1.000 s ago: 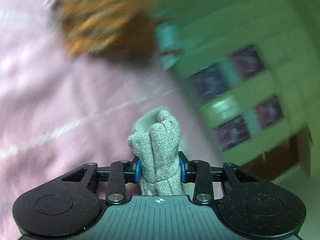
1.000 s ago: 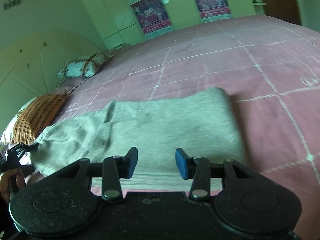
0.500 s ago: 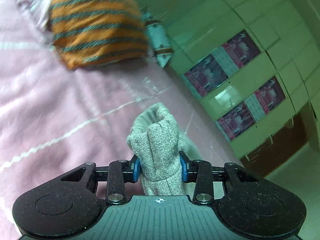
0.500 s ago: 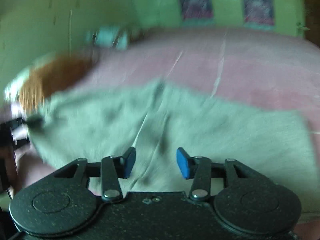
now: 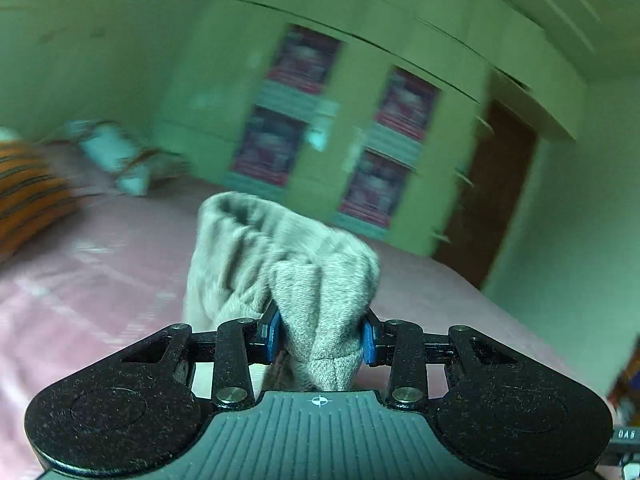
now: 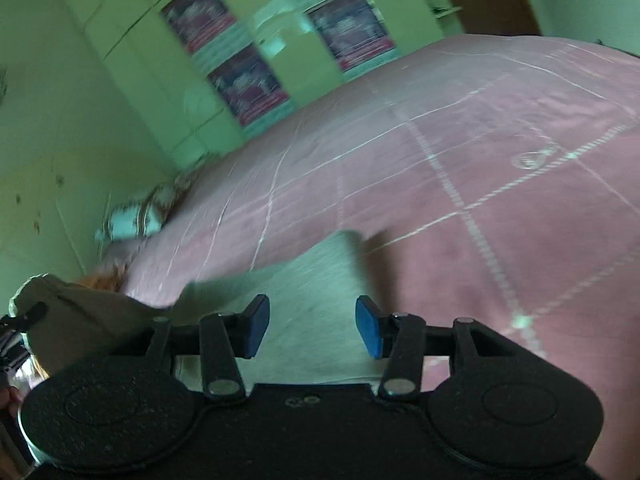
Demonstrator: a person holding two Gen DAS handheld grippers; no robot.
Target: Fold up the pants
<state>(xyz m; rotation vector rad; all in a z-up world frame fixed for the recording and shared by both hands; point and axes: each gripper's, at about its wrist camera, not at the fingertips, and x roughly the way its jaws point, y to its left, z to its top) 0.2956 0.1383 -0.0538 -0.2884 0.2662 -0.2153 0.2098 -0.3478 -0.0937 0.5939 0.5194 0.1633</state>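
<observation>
The grey knit pants [image 6: 308, 280] lie on the pink bed [image 6: 500, 208], blurred by motion. My left gripper [image 5: 320, 334] is shut on a bunched end of the pants [image 5: 296, 272] and holds it lifted above the bed. That lifted end also shows at the left edge of the right wrist view [image 6: 72, 312]. My right gripper [image 6: 312, 326] is open and empty, hovering just above the flat part of the pants.
An orange striped pillow [image 5: 28, 192] and a pale patterned pillow [image 5: 116, 156] lie at the head of the bed. Green wardrobes with posters [image 5: 320, 132] stand behind, and a brown door [image 5: 488, 200] to their right.
My left gripper has risen and tilted up with the pants end, now facing the wardrobes. My right gripper has swung over the pants and stayed open.
</observation>
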